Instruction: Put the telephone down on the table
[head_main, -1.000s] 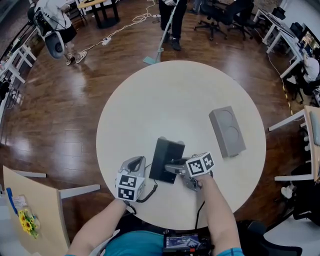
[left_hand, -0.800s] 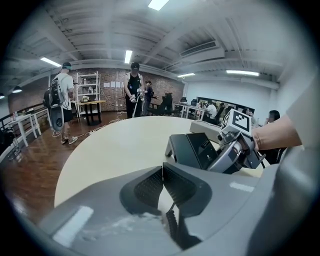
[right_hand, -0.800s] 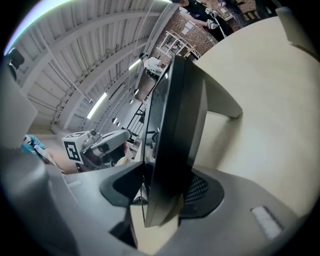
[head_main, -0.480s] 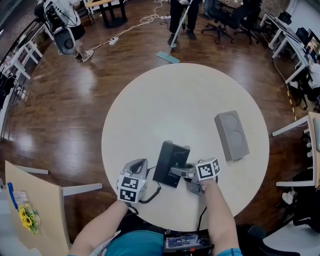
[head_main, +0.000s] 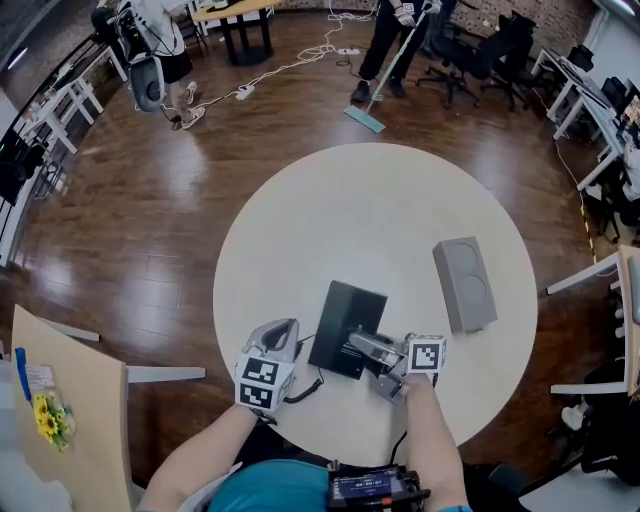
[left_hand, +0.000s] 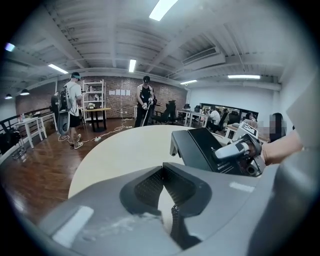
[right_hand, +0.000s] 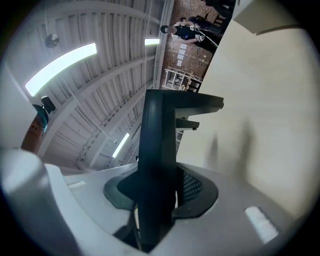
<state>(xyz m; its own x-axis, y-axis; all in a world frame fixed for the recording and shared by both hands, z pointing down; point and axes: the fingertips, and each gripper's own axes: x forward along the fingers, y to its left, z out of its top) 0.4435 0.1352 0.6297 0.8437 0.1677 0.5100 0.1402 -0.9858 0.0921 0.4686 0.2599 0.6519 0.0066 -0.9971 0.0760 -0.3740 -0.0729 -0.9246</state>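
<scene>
A grey block (head_main: 465, 285) with two round hollows lies flat. Far beyond it, a person (head_main: 392, 30) holds a mop (head_main: 364, 119) on the wooden floor (head_main: 150, 230). Well to the block's left, yellow flowers (head_main: 47, 420) sit beside a tan board (head_main: 85, 400).

Long strip lights (left_hand: 164, 7) above the round table (head_main: 370, 200) give bright, even light, and the table's pale top is nearly washed out. Broad glossy reflections lie on the wooden floor (head_main: 150, 230) left of the table. The telephone (head_main: 347, 328), at the table's near side, throws only a faint, soft shadow. In the right gripper view it is a dark, blurred silhouette. Both gripper views bend straight lines strongly and darken to black at the corners.
</scene>
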